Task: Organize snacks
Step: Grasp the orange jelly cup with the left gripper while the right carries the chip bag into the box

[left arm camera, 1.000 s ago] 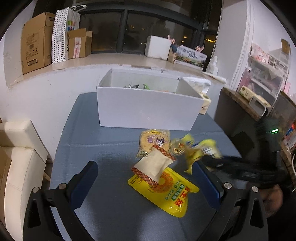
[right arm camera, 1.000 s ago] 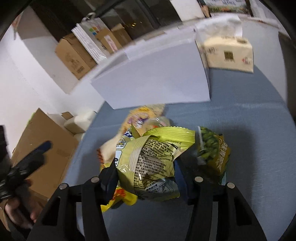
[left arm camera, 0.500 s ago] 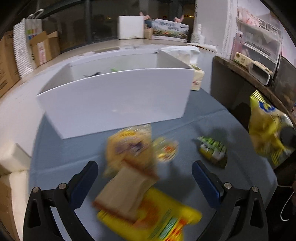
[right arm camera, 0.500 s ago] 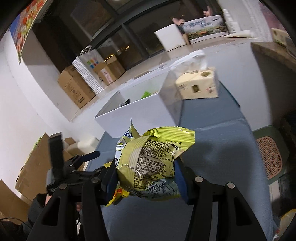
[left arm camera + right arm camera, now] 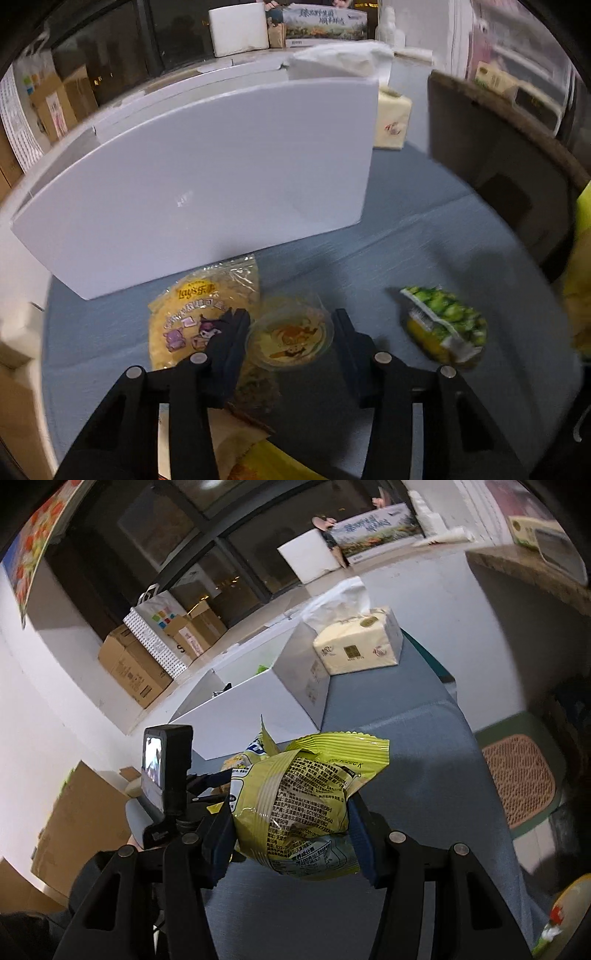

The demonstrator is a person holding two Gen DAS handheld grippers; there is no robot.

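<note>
Snacks lay on the blue table (image 5: 424,236) before the white box (image 5: 207,177). Nearest, the left gripper (image 5: 291,332) had just been closing around a small round cup (image 5: 290,338), its pads beside the rim; whether they touched was unclear. A Lay's bag (image 5: 192,314) lay just left of it, a green packet (image 5: 447,325) well apart to the right. The right gripper (image 5: 291,827) pinched a yellow bag (image 5: 295,805) above the table. This looked like the pickup step; next, each item needed lifting over the box wall and releasing inside.

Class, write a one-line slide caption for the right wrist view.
Right gripper clamps a yellow snack bag above the blue table.
</note>
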